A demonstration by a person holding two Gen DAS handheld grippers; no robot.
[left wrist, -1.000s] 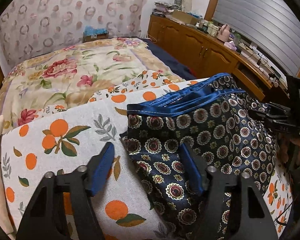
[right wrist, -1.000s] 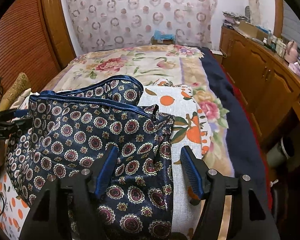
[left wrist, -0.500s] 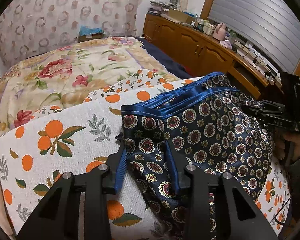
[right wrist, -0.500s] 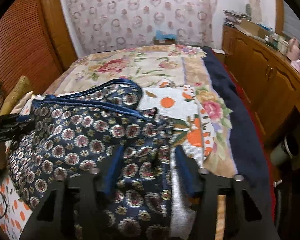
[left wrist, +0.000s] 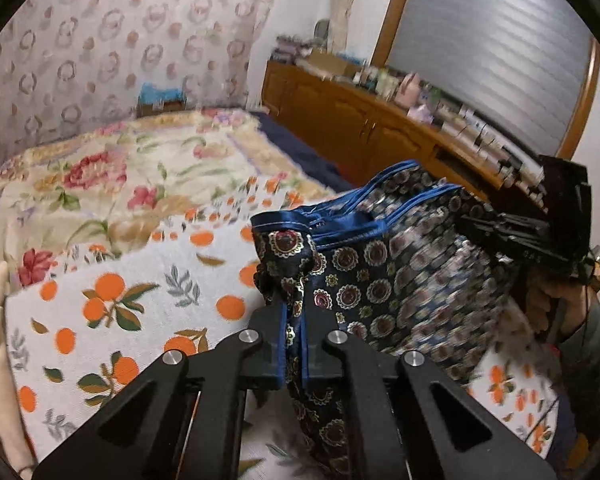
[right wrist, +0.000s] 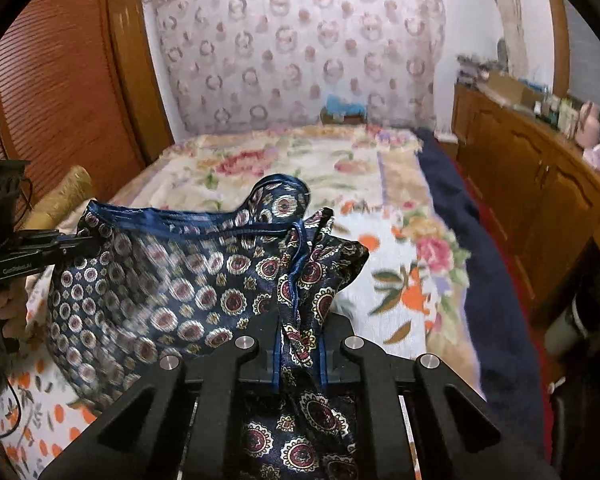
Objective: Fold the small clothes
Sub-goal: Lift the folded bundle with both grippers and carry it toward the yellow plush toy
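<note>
At the lower centre of both wrist views, two grippers are sharing one garment:

Garment: navy shorts with a medallion print and a bright blue waistband are hanging bunched between the two grippers, taking up the middle and right of the left wrist view and the left and middle of the right wrist view; their lower folds are trailing down toward the towel.

Left gripper: left gripper is sitting at the bottom centre of its own view, its jaws clamped together on a gathered side edge of the shorts, fabric showing pinched between the blue pads. It is also showing at the left edge of the right wrist view.

Right gripper: right gripper is occupying the bottom centre of its view, its jaws closing and pressing on a thicker bunch of the same fabric. It is appearing too at the right edge of the left wrist view, with a hand wrapping its handle.

Towel: white towel printed with oranges is lying under the shorts, at lower left of the left wrist view.

Bed: floral bedspread is stretching across the middle of the frame behind the shorts.

Cabinet: wooden cabinet is running along the right side, small items crowding its top.
</note>
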